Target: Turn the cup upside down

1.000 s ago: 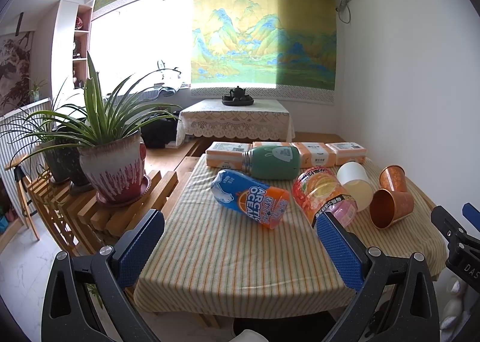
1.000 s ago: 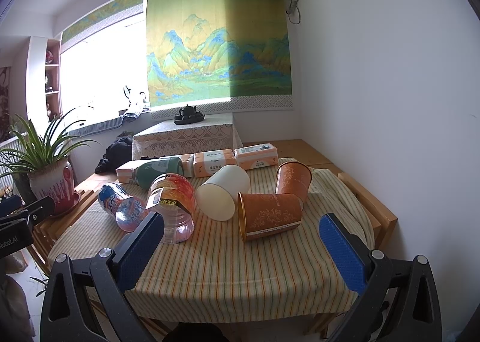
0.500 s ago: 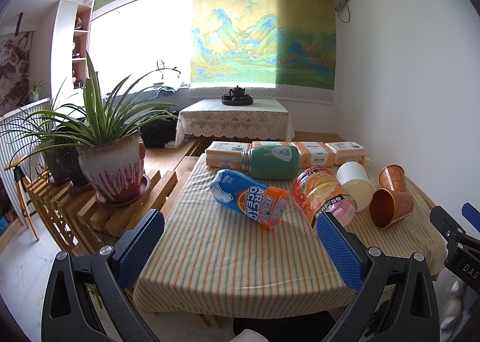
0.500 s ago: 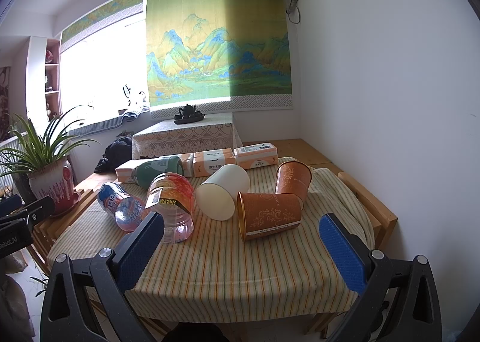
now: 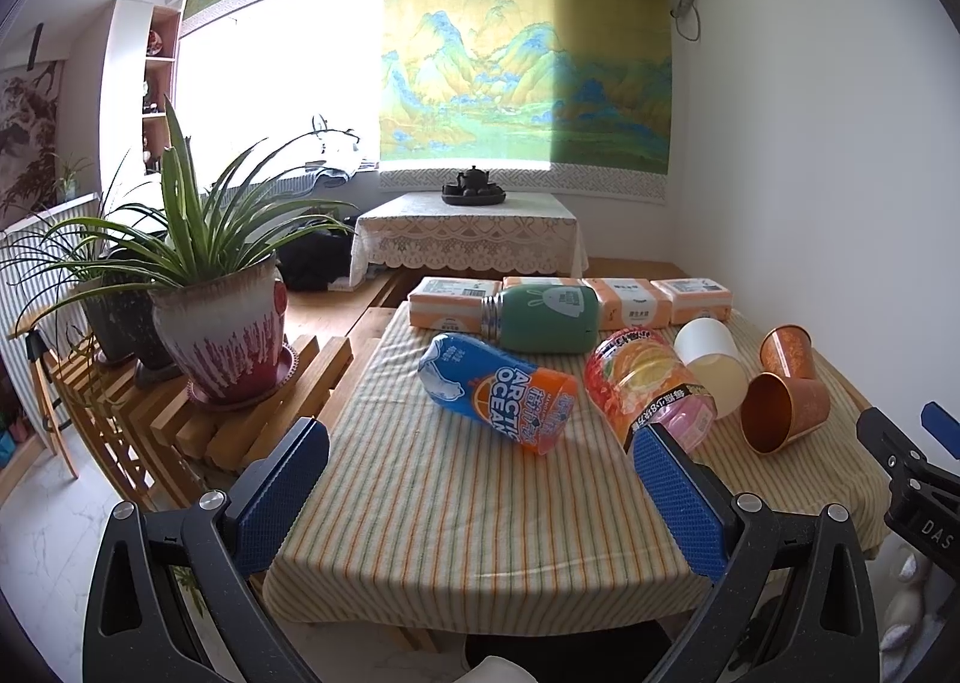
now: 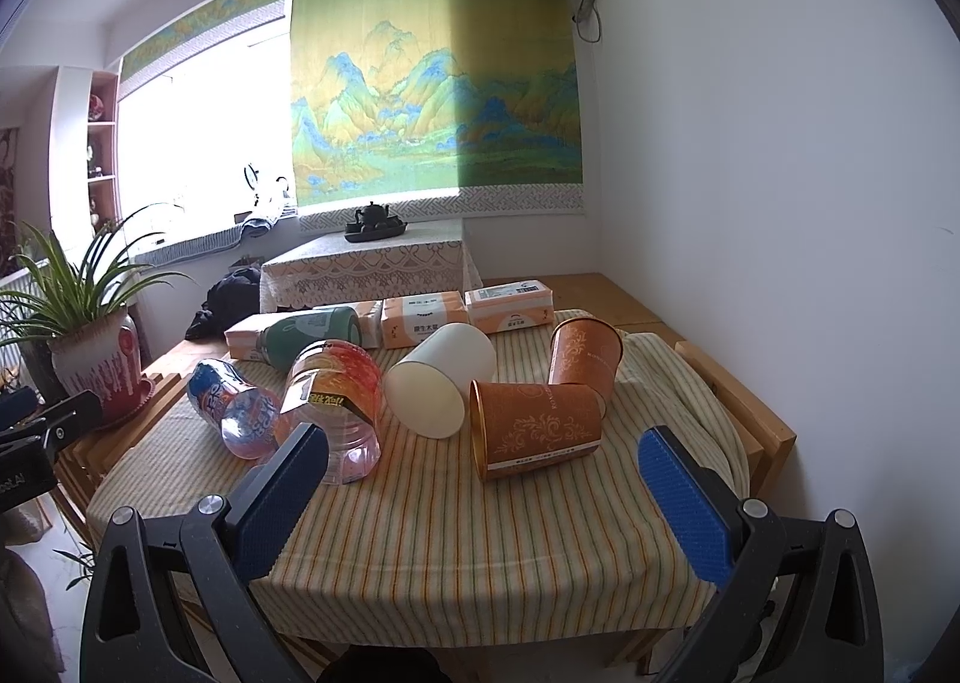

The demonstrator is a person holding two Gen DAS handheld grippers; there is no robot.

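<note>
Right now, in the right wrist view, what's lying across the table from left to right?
Blue bottle → red-orange bottle → white cup → orange cup on its side → standing orange cup.

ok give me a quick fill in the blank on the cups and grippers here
1. The white cup lies on its ____.
2. The number of orange cups on the striped tablecloth is ____.
3. The right gripper and left gripper both have their jaws ____.
4. The green bottle lies in front of a row of tissue ____.

Missing words: side; two; open; packs
</note>
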